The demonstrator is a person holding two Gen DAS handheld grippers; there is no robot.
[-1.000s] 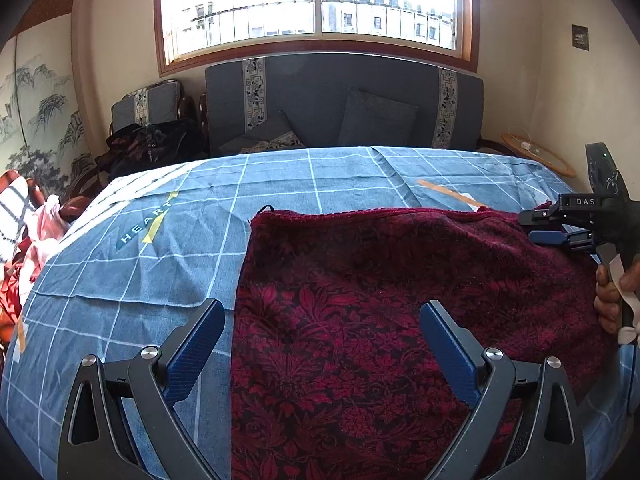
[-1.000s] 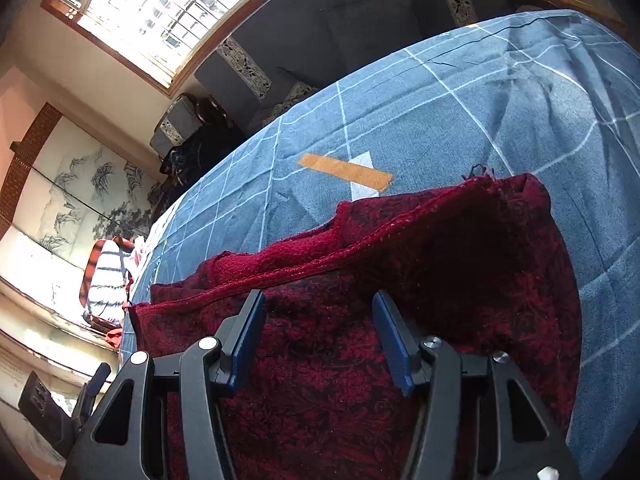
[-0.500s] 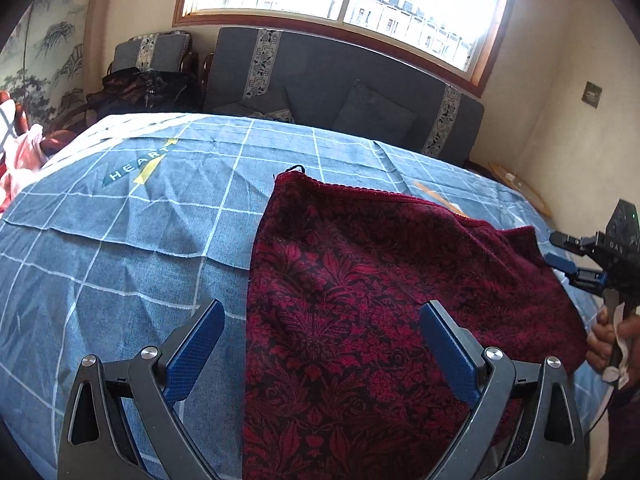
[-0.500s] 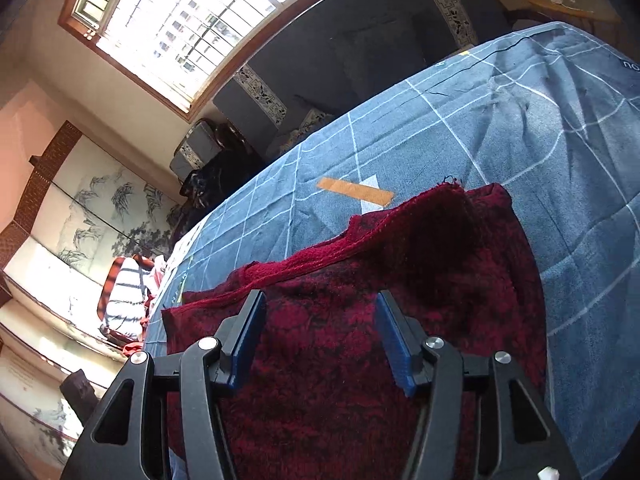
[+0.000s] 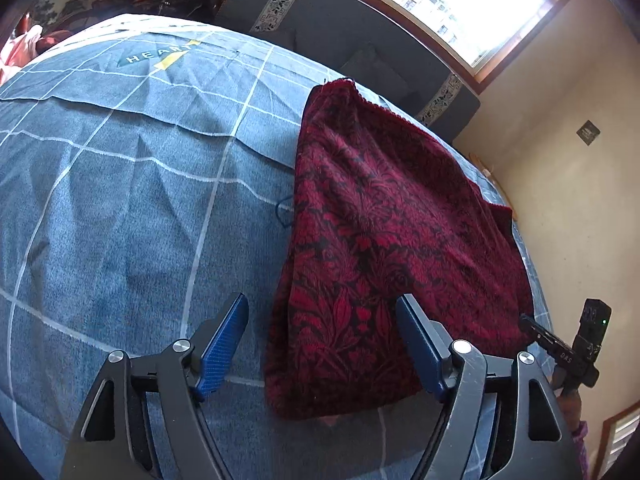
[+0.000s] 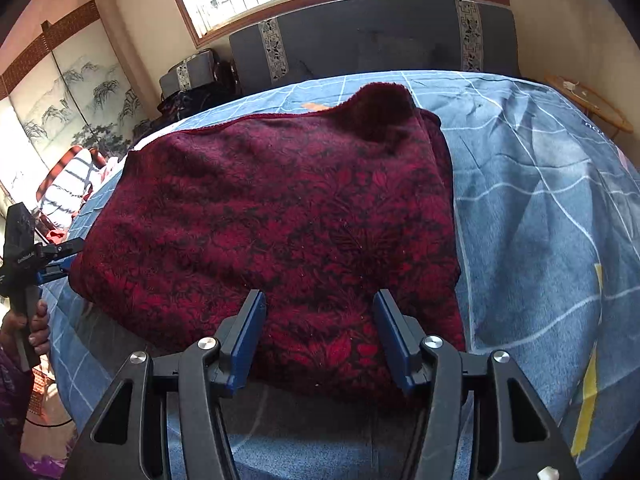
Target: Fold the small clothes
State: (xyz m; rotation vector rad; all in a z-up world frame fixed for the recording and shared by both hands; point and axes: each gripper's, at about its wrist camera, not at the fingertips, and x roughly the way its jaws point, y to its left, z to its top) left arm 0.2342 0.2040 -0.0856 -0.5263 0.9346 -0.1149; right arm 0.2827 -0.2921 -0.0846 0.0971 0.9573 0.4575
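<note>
A dark red patterned cloth (image 5: 380,248) lies folded flat on the blue checked bed cover (image 5: 120,220); it also shows in the right wrist view (image 6: 272,220). My left gripper (image 5: 322,332) is open and empty, above the cloth's near left corner. My right gripper (image 6: 320,328) is open and empty, over the cloth's near edge. Each gripper shows in the other's view, the right one (image 5: 568,352) at the cloth's right side and the left one (image 6: 28,256) at its left side. The cloth's far right corner (image 6: 380,108) is bunched up.
A dark grey sofa (image 6: 380,44) stands under the window beyond the bed. Bags and clothes (image 6: 192,96) pile at the far left beside a painted screen (image 6: 60,96). A small round table (image 6: 592,104) stands at the far right. The bed cover spreads wide around the cloth.
Both grippers have drawn back toward the cloth's near edge and now look down on it. The cloth's lifted far right edge has been laid down.
</note>
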